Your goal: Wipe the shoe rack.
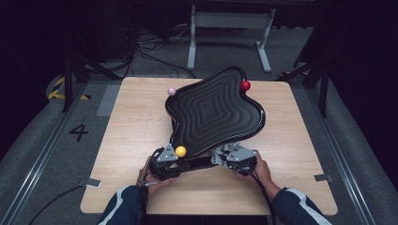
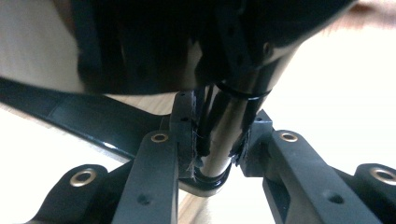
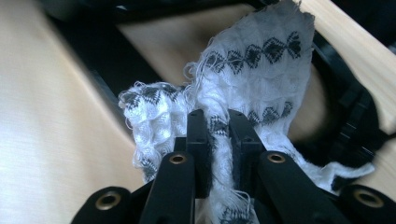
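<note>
My left hand-held gripper (image 2: 212,154) is clamped on a glossy black leg (image 2: 223,135) under the wavy-edged black ridged tray (image 1: 213,112), which sits tilted at the near middle of the surface; if that slick leg slips, the tray could drop. My right hand-held gripper (image 3: 219,135) is pinched on a frayed white cloth with black diamonds (image 3: 252,70), which may snag, I think. The pale wooden surface (image 1: 136,122) stands in a dark room with cables (image 1: 150,47) on grey floor.

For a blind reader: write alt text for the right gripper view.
The right gripper is shut on a frayed white cloth with black diamond patterns, bunched above its jaws. Behind it lie a light wooden table and black parts.
</note>
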`<act>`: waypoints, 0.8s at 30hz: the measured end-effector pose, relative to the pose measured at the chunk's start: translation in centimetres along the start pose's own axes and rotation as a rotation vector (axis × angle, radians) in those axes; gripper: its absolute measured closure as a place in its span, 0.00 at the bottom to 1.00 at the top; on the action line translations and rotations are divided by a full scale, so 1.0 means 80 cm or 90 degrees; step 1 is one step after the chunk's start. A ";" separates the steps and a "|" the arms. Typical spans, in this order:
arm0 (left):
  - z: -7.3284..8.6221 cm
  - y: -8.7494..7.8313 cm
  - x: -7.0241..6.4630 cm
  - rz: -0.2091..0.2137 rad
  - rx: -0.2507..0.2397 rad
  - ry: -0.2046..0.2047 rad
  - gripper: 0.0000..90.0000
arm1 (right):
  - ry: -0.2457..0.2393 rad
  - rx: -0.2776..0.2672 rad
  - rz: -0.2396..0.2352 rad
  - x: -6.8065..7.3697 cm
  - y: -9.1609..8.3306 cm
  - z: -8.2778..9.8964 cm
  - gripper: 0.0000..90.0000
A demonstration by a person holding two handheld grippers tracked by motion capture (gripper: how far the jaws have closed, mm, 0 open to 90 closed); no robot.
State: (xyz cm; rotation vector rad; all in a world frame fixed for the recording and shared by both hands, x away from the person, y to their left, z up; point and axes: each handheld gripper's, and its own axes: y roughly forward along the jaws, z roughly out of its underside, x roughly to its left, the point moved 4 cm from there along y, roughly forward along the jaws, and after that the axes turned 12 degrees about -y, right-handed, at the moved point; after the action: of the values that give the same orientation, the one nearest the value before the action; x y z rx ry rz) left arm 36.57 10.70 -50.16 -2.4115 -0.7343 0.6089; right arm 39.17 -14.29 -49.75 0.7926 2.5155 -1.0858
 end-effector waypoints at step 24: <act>0.000 -0.010 0.022 -0.041 -0.006 -0.029 0.81 | 0.065 0.029 0.104 -0.061 0.003 0.036 0.90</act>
State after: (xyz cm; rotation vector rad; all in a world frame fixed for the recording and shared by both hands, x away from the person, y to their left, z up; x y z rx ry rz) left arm 37.57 12.34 -50.11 -2.3803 -0.8317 0.6371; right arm 43.42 -18.12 -49.59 1.0707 2.4641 -1.0772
